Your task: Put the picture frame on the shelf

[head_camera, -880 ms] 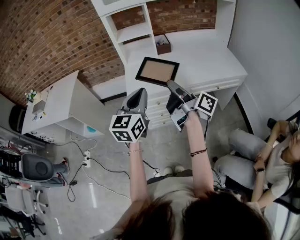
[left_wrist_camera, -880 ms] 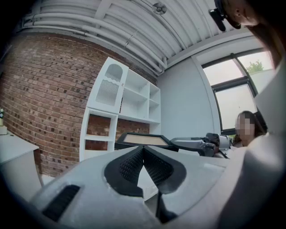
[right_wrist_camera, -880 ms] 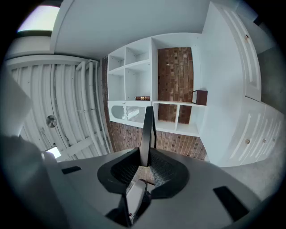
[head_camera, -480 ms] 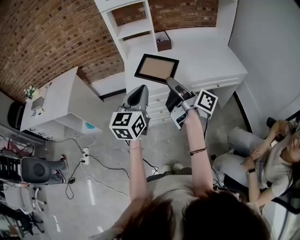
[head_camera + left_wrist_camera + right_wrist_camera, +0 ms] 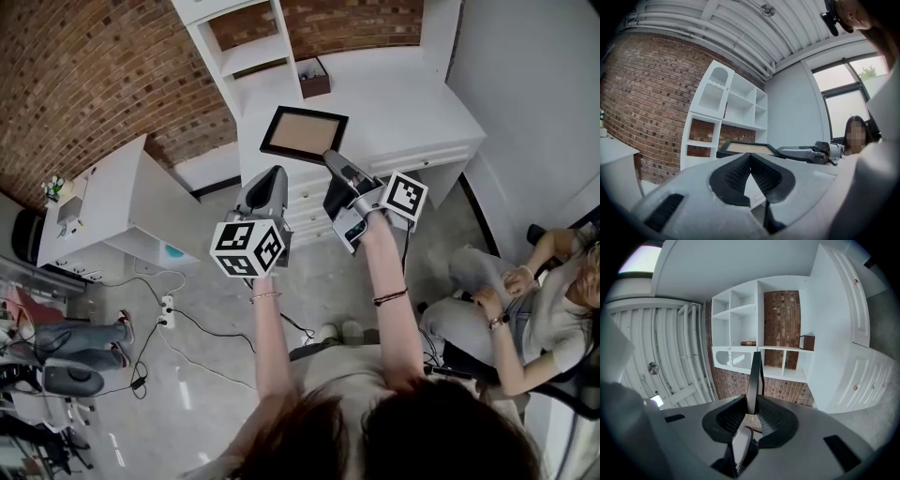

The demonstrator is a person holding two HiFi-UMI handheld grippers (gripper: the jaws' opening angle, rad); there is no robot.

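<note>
— What stood ahead?
— A white shelf against the brick wall, with a white desk joined to it.
— And the frame?
— The frame was up in the air over the desk's front corner, nearly flat, short of the shelf. The right gripper was clamped on its near edge.
— The left gripper?
— The left gripper hung just beside it, jaws pressed together on nothing.
— Anything smaller?
— A brown box sat by the shelf.
</note>
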